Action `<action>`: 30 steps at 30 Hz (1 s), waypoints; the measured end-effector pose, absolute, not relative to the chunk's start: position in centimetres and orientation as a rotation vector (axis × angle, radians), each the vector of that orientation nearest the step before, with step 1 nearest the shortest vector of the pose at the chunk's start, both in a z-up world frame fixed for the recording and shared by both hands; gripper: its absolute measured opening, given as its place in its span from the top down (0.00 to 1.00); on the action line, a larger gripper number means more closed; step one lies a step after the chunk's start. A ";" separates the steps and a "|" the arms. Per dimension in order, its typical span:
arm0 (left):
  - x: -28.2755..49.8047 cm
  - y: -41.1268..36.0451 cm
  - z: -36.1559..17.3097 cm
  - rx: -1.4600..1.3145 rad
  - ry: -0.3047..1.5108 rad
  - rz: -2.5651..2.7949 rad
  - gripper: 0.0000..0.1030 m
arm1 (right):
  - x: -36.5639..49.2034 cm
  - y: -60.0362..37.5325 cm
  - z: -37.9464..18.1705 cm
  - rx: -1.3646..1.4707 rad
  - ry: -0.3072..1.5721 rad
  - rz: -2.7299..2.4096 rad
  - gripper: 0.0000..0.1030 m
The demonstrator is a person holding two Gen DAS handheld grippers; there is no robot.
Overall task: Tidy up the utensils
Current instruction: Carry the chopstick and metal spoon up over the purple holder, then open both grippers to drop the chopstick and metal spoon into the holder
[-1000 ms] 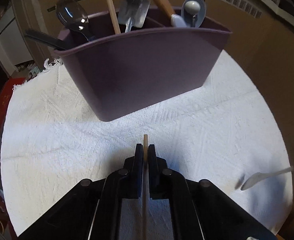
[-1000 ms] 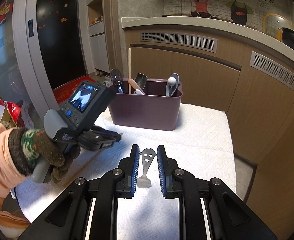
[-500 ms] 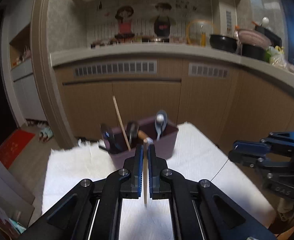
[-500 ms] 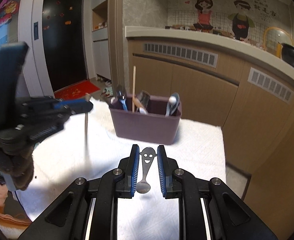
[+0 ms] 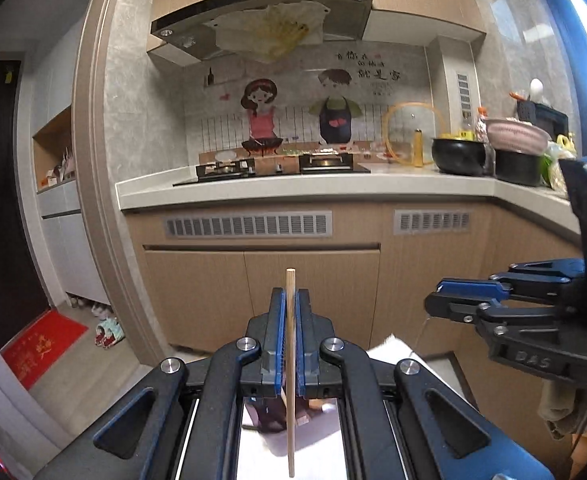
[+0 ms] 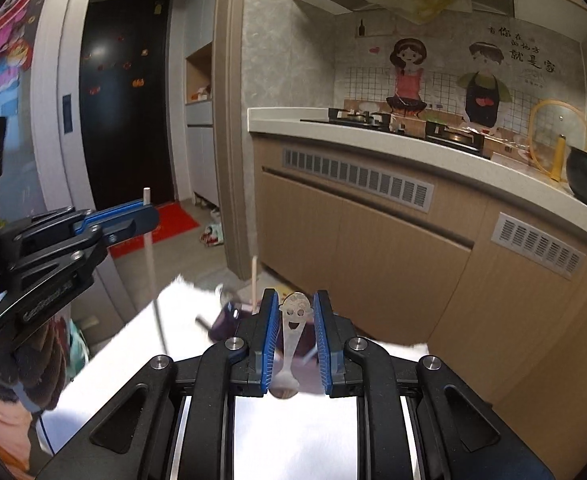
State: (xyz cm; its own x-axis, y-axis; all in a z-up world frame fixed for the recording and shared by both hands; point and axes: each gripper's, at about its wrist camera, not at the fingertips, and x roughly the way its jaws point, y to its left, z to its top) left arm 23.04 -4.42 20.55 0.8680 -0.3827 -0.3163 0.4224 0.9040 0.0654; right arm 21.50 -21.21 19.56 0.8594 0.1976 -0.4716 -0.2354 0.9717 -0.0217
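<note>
My left gripper (image 5: 290,300) is shut on a wooden chopstick (image 5: 290,360) held upright, high above the table. In the right wrist view this gripper (image 6: 141,216) shows at the left with the chopstick (image 6: 151,264) hanging below it. My right gripper (image 6: 293,308) is shut on a metal spoon with a smiley-face handle (image 6: 293,332), bowl end down. In the left wrist view the right gripper (image 5: 441,302) is at the right. The purple utensil holder (image 6: 229,322) with a chopstick and spoons stands low on the white towel (image 6: 141,340), mostly hidden behind my fingers.
Kitchen cabinets (image 5: 317,280) and a counter with a stove (image 5: 277,168) stand behind the table. A doorway with a red mat (image 5: 41,344) is at the left. The towel-covered table's far edge (image 6: 397,346) is near the cabinets.
Both grippers have risen well above the table, each still holding its utensil. The utensil holder has dropped to the bottom of both views.
</note>
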 end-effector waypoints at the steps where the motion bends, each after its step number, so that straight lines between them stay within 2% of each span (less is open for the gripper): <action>1: 23.6 -4.5 21.0 0.133 0.302 -0.422 0.97 | 22.1 -21.2 19.8 -0.080 0.488 0.227 0.82; 6: 26.3 -5.0 21.8 0.119 0.307 -0.422 0.97 | 25.8 -20.9 19.8 -0.101 0.504 0.221 0.82; 11: 29.4 -5.3 20.0 0.094 0.359 -0.431 0.97 | 29.2 -20.5 17.6 -0.137 0.541 0.197 0.82; 26: 36.4 -5.7 7.2 0.028 0.670 -0.418 0.96 | 36.9 -20.2 5.6 -0.067 0.823 0.239 0.82; 28: 36.6 -5.4 5.9 0.011 0.697 -0.415 0.95 | 37.2 -20.3 4.5 -0.048 0.842 0.245 0.81; 30: 36.9 -5.0 5.0 -0.008 0.724 -0.412 0.86 | 37.1 -20.4 3.5 -0.031 0.852 0.247 0.81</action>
